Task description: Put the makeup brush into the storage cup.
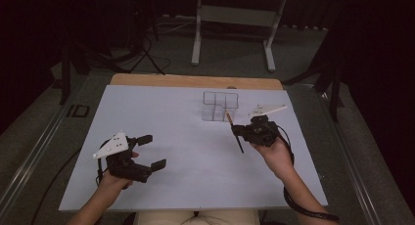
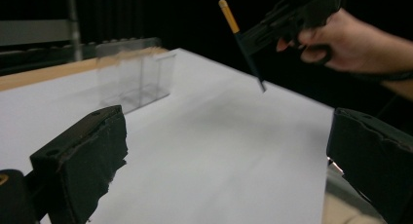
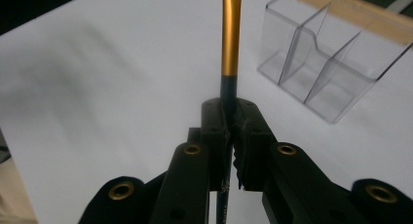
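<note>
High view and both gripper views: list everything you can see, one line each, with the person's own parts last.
clear organiser: 1, transparent, divided into compartments, far middle of the table, empty as far as can be seen.
pen: 1, dark shaft with gold end, held off the table in the right claw.
table: 1, white top with a wooden far edge.
stand: 1, pale grey frame, on the floor beyond the table.
left claw: 1, black, open, near left above the table.
right claw: 1, black, shut on the pen.
hands: 2, left hand, right hand.
</note>
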